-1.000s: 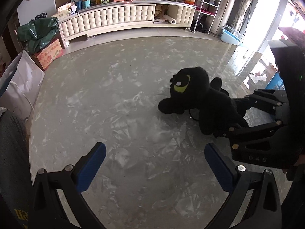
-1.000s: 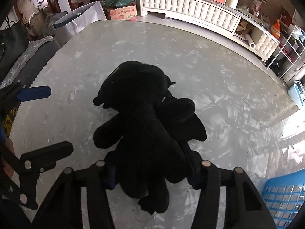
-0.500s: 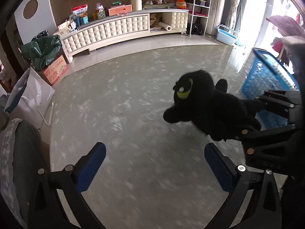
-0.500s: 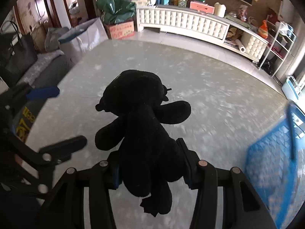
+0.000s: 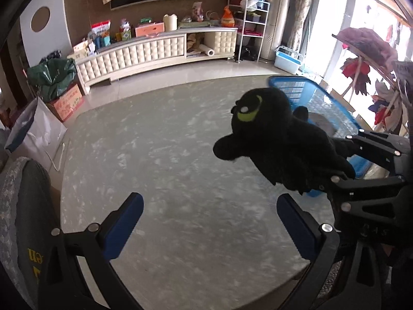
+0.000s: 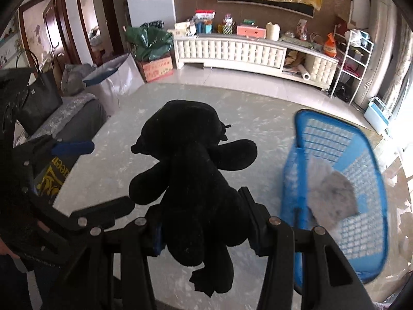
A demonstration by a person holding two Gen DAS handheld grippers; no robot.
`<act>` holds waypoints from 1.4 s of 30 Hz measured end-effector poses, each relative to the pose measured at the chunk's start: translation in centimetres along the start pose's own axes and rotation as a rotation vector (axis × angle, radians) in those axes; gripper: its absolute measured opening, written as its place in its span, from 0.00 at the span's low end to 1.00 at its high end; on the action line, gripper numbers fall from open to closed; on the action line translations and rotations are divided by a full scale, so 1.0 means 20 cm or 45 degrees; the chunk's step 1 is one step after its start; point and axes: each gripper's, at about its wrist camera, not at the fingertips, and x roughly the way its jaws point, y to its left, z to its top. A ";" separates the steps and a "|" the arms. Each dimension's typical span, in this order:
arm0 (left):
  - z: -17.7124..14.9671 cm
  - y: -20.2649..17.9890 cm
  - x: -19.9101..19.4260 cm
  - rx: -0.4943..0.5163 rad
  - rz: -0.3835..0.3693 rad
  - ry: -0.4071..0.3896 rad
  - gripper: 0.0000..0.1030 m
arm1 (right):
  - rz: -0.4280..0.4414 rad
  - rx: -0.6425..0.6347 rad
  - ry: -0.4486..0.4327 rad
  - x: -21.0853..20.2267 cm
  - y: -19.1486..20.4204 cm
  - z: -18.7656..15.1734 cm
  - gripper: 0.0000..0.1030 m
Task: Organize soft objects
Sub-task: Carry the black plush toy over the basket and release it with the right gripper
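Landmark: blue plastic basket (image 6: 335, 180), sitting at the right edge of the marbled table (image 5: 167, 168).

- Left gripper (image 5: 210, 222): you are holding it over the table, well left of the basket, its blue-padded fingers (image 5: 124, 227) standing spread with nothing between them.
- Black plush dragon (image 6: 191, 180): hanging in the air just left of the basket, clear of the tabletop, green eye facing the left wrist camera.
- Right gripper (image 6: 206, 219): you are pinching the dragon's body between its fingers, beside the basket's near wall.
- Grey soft toy (image 6: 333, 196): lying inside the basket.
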 end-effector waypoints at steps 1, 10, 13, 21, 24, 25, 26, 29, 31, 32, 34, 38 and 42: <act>0.00 -0.03 -0.02 0.009 0.004 -0.004 1.00 | 0.001 0.006 -0.014 -0.03 -0.02 -0.01 0.45; 0.09 -0.27 -0.21 0.046 0.035 -0.099 1.00 | -0.044 0.056 -0.121 -0.20 -0.18 -0.04 0.45; 0.15 -0.32 -0.25 0.054 0.031 -0.131 1.00 | -0.063 0.079 -0.157 -0.23 -0.24 -0.05 0.45; 0.28 -0.51 -0.24 0.115 -0.004 -0.185 1.00 | -0.133 0.106 -0.188 -0.29 -0.40 -0.07 0.46; 0.32 -0.58 -0.21 0.145 -0.034 -0.194 1.00 | -0.151 0.118 -0.190 -0.29 -0.43 -0.07 0.46; 0.34 -0.61 -0.20 0.156 -0.043 -0.195 1.00 | -0.160 0.125 -0.188 -0.28 -0.45 -0.08 0.46; 0.36 -0.64 -0.18 0.168 -0.051 -0.191 1.00 | -0.166 0.130 -0.184 -0.28 -0.47 -0.08 0.46; 0.39 -0.70 -0.13 0.195 -0.056 -0.179 1.00 | -0.170 0.161 -0.176 -0.26 -0.53 -0.11 0.46; 0.41 -0.74 -0.09 0.227 -0.065 -0.168 1.00 | -0.164 0.176 -0.161 -0.24 -0.57 -0.13 0.46; 0.41 -0.75 -0.07 0.239 -0.067 -0.162 1.00 | -0.163 0.178 -0.151 -0.22 -0.58 -0.14 0.46; 0.42 -0.77 -0.03 0.251 -0.080 -0.144 1.00 | -0.158 0.188 -0.129 -0.18 -0.60 -0.15 0.46; 0.44 -0.81 0.08 0.263 -0.103 -0.102 1.00 | -0.142 0.210 -0.100 -0.10 -0.64 -0.16 0.46; 0.46 -0.81 0.19 0.269 -0.111 -0.047 1.00 | -0.178 0.209 -0.085 -0.03 -0.66 -0.17 0.46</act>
